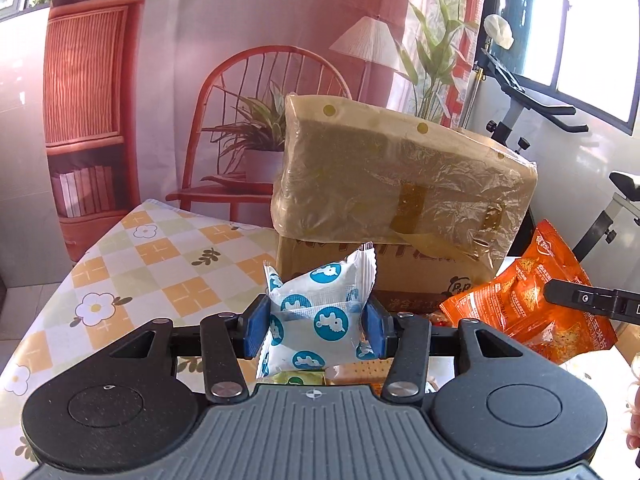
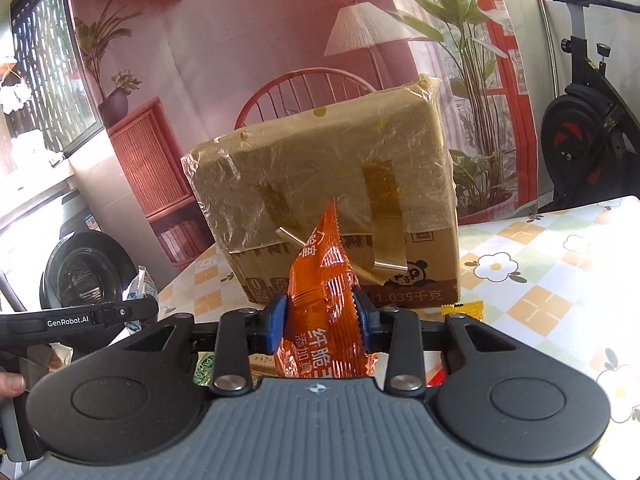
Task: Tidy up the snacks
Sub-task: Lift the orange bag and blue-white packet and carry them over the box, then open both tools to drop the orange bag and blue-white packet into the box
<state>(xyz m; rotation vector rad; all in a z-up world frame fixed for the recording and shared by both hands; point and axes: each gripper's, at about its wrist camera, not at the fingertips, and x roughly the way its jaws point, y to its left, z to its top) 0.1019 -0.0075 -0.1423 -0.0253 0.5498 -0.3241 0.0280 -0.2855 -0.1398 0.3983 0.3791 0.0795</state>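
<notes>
Cardboard box [image 2: 352, 264], its raised flap wrapped in crinkled clear film and patched with strips of brown tape, is dominating the middle of a table [image 1: 132, 264] covered in a yellow-and-green checked cloth with daisies; the box is probably serving as the place where the snacks are to be gathered, though its inside is not showing. Behind it, a printed backdrop of a red chair, a lamp and potted plants is closing off the room, and an exercise bike is standing off to one side. Nearer the cameras, the right gripper [image 2: 320, 322] is pinching an orange snack bag [image 2: 324, 296] across its middle, jaws narrowed so far that the foil is creasing between the blue pads; the bag is standing upright, its serrated top edge pointing at the box, clear of the table, a hold that looks suited to carrying it. The left gripper [image 1: 316, 326] is clamping a smaller white packet [image 1: 320, 312] printed with blue circles, jaws about half closed and pressing on both its sides, the puffy pack tilting slightly with its crimped end up. Both packs are being held just short of the box's front face. Below them, a loose pile of further snacks is lying on the cloth, only partly visible, and a small yellow sachet [image 2: 462, 308] is resting beside the box's base.
</notes>
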